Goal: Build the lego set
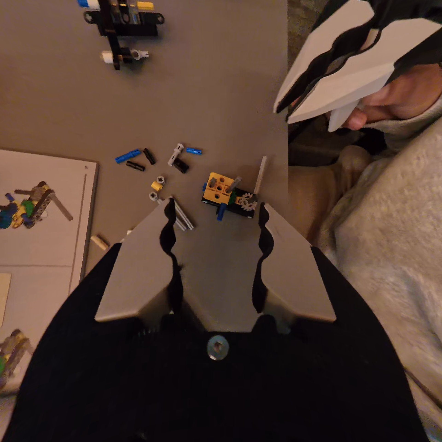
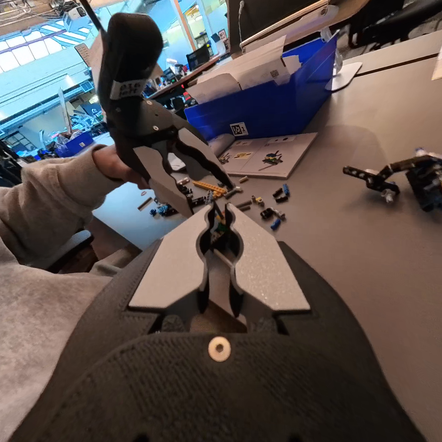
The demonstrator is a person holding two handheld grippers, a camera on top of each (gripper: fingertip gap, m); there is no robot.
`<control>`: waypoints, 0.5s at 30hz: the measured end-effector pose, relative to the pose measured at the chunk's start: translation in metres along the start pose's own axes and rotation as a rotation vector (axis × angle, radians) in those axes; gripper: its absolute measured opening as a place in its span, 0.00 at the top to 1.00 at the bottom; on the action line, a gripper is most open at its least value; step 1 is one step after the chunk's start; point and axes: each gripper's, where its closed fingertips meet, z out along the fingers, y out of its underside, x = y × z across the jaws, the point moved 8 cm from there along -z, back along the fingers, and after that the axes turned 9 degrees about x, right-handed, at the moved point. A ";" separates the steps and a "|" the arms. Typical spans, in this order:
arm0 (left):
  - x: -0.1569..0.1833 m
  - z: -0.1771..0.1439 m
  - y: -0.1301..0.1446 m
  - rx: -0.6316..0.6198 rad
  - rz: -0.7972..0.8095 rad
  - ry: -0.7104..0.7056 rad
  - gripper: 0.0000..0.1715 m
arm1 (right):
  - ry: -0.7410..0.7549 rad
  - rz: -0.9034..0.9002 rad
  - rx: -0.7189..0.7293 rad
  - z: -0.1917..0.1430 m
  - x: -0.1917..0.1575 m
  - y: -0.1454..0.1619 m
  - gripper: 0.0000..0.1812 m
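**A:** On the grey table, the left gripper hangs over the small yellow-and-black sub-assembly with its jaws spread wide and nothing between them. Am I reading that right?

**B:** You are. The sub-assembly stands on the table just ahead of the fingertips, in line with the gap but nearer the right-hand finger. Its black base runs roughly across the gap, from one finger toward the other.

**A:** So a short push forward would bring it between them?

**B:** That's my judgement. The jaws would then close on the ends of the base, so the grip might want a turn of the wrist first.

**A:** And the right gripper?

**B:** It is well off from the sub-assembly, raised out past the table edge. Its jaws are drawn almost together and I can make out nothing held in them. The left is plainly the nearer.

**A:** What else lies near the sub-assembly?

**B:** A long grey axle lies right beside it on the side toward the table edge. Loose pins are scattered on the far side from that edge. The instruction booklet lies farther out the same way, and a larger black build sits well beyond.

**A:** Any risk?

**B:** The axle could be knocked as the finger passes.
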 end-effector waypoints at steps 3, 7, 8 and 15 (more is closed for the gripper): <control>0.004 -0.009 0.002 0.044 -0.034 -0.045 0.55 | 0.038 0.005 -0.012 -0.021 0.002 0.008 0.96; 0.018 -0.021 0.003 0.143 -0.084 -0.102 0.51 | 0.054 0.024 -0.040 -0.053 -0.006 0.024 0.95; 0.022 -0.023 0.003 0.171 -0.093 -0.125 0.50 | 0.064 0.015 -0.059 -0.062 -0.008 0.029 0.94; 0.072 -0.028 -0.001 0.376 -0.145 -0.283 0.47 | 0.104 -0.016 -0.027 -0.133 -0.026 0.040 0.88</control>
